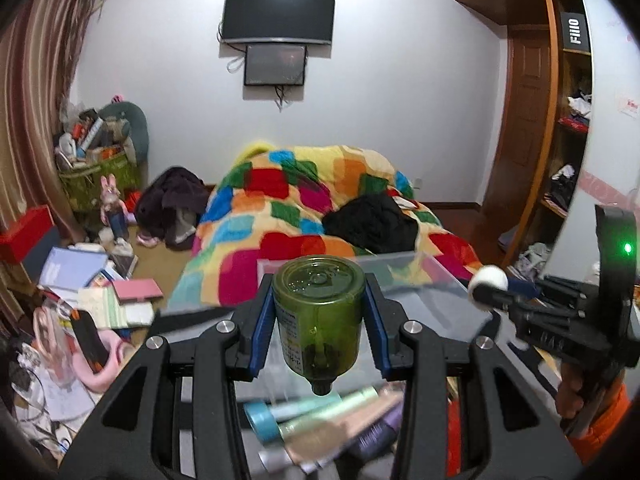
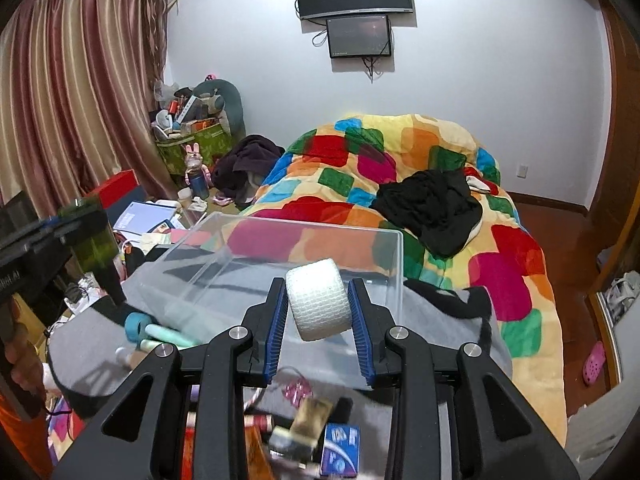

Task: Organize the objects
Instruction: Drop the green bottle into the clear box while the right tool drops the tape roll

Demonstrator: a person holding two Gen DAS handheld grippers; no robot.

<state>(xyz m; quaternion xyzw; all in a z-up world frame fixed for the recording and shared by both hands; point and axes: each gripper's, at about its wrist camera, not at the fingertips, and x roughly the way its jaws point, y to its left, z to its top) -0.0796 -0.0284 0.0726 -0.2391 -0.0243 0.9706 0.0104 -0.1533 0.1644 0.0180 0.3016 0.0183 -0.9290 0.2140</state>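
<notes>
My left gripper [image 1: 319, 304] is shut on a green glass bottle [image 1: 319, 320], which lies along the fingers with its base away from me and its neck hanging low. My right gripper [image 2: 318, 308] is shut on a white textured roll [image 2: 318, 304], held by its flat ends. Both are held in the air in front of a clear plastic bin [image 2: 304, 240] that sits on a grey cloth. From the right wrist view the bottle [image 2: 94, 240] is blurred at the left edge. From the left wrist view the roll [image 1: 489, 280] shows at the right.
Several cosmetic tubes [image 1: 320, 420] lie below the bin, and a blue box [image 2: 340, 448] and small items lie under my right gripper. Behind is a bed with a colourful blanket [image 2: 420, 152] and a black garment [image 2: 432, 204]. Books and clutter [image 1: 88, 280] cover the floor at left. Open shelves [image 1: 568, 128] stand at right.
</notes>
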